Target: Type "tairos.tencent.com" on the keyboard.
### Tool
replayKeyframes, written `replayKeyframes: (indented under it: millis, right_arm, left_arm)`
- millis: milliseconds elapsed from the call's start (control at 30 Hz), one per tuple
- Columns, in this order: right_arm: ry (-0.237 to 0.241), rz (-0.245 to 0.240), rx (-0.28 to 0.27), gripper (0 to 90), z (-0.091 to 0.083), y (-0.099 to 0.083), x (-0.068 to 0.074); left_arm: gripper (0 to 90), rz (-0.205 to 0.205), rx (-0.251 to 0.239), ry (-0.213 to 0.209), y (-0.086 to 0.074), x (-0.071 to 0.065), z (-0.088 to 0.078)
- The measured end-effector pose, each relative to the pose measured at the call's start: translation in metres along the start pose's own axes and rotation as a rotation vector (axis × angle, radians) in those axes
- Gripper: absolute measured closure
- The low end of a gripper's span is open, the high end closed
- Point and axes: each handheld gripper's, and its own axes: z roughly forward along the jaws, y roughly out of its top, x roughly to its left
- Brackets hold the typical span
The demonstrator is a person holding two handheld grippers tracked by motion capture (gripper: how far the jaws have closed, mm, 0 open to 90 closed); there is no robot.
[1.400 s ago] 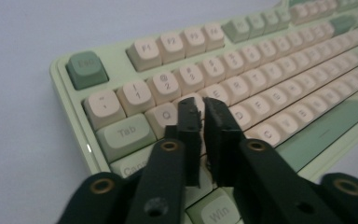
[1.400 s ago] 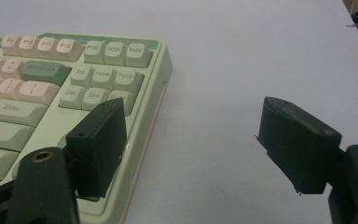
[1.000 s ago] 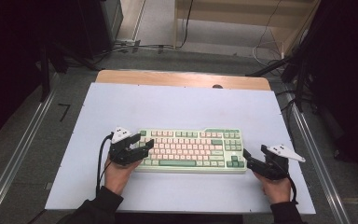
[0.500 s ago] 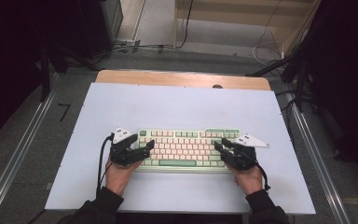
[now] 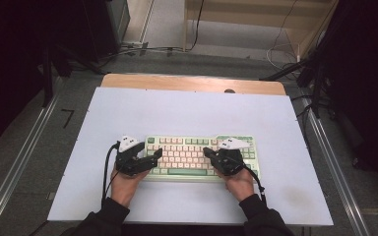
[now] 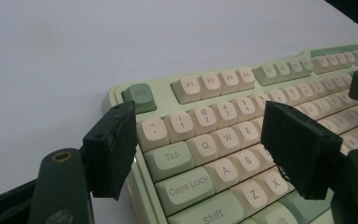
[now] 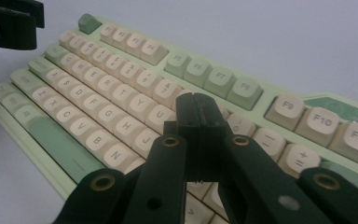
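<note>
A pale green keyboard [image 5: 187,158] with cream keys lies on the white mat near the front edge. My left gripper [image 5: 156,156] rests at its left end. Its jaws have just been opening and stand open over the Tab, Q and A keys [image 6: 205,149], gripping nothing. My right gripper [image 5: 207,152] hovers over the keyboard's right-middle. Its jaws have just closed and are shut, empty, above the keys [image 7: 197,109] near the U and J rows. In the right gripper view the keyboard [image 7: 98,93] runs off to the left, and the left gripper's jaw shows at the top left.
The white mat [image 5: 187,113] covers a wooden table [image 5: 192,82]. Metal rails run along both sides of the table. Cables [image 5: 142,49] and dark stands are on the floor behind it. Bare mat lies beyond and beside the keyboard.
My right gripper moved left from beside the keyboard's right end to over its keys, and its jaws went from open to shut. The left gripper stayed in place.
</note>
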Motion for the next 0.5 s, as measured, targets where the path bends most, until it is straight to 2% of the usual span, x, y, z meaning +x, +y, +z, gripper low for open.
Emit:
replayKeyframes:
  millis: [100,200,500]
  right_arm:
    - [0.007,-0.006,0.006,87.6,0.005,0.001,0.003]
    - [-0.003,-0.008,0.035,87.6,0.011,0.001,0.005]
    - [-0.01,-0.014,0.045,87.6,0.015,0.002,0.005]
  left_arm:
    - [27.9,0.0,-0.001,-0.004,0.0,-0.001,0.0]
    - [28.0,0.003,-0.002,-0.007,0.0,-0.001,0.0]
    - [28.0,0.007,-0.004,-0.004,0.0,-0.002,0.0]
